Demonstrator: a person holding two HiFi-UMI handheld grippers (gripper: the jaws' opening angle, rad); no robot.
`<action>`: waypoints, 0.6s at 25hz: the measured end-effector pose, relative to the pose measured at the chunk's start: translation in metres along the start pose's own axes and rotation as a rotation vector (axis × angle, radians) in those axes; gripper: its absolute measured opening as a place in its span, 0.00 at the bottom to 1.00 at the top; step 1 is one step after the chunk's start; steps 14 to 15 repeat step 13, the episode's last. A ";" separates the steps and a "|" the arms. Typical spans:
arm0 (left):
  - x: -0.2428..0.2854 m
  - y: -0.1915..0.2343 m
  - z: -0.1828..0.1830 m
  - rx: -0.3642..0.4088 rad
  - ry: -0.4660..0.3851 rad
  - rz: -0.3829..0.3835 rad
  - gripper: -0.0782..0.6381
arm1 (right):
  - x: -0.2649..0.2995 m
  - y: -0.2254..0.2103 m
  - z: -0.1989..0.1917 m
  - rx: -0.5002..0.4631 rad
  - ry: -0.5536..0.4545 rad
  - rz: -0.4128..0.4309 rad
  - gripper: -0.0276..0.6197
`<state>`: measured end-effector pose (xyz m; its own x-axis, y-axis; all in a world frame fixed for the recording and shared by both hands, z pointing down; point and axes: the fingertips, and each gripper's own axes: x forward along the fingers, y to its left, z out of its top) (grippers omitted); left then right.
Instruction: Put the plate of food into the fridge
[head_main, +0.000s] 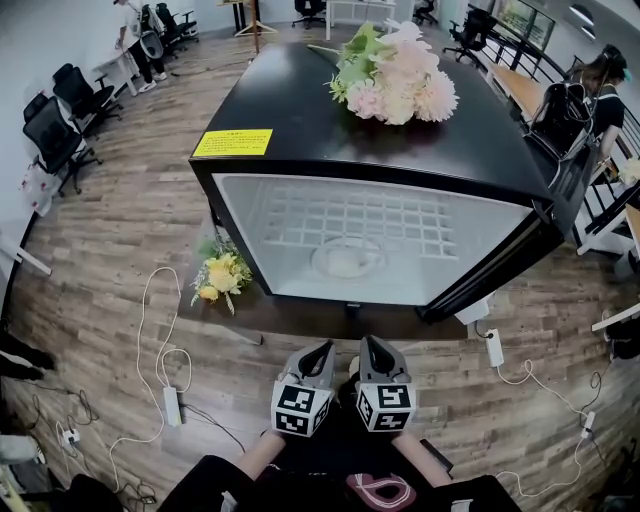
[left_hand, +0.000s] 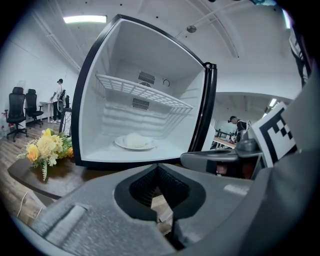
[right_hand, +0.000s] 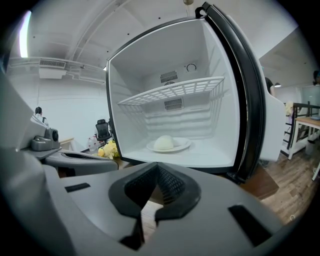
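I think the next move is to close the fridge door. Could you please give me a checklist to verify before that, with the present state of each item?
1. Plate inside the fridge, on its floor under the wire shelf: ok.
2. Food sits on the plate: ok.
3. Plate set back from the fridge's front edge, out of the door's way: ok.
4. Left gripper shut, with nothing between its jaws, outside the fridge: ok.
5. Right gripper shut, with nothing between its jaws, outside the fridge: ok.
6. Door closed: not ok, it stands wide open.
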<state>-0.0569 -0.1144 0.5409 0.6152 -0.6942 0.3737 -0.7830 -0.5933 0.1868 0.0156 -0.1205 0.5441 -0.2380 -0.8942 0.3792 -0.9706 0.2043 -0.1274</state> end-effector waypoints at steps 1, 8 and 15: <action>0.000 0.000 0.000 0.000 -0.001 0.001 0.12 | 0.000 0.001 0.000 -0.001 0.000 0.002 0.05; 0.001 0.001 0.003 -0.003 -0.013 0.009 0.12 | 0.000 0.002 0.004 -0.019 -0.008 0.007 0.05; -0.001 0.000 0.004 -0.004 -0.013 0.011 0.12 | -0.001 0.003 0.003 -0.021 -0.002 0.010 0.05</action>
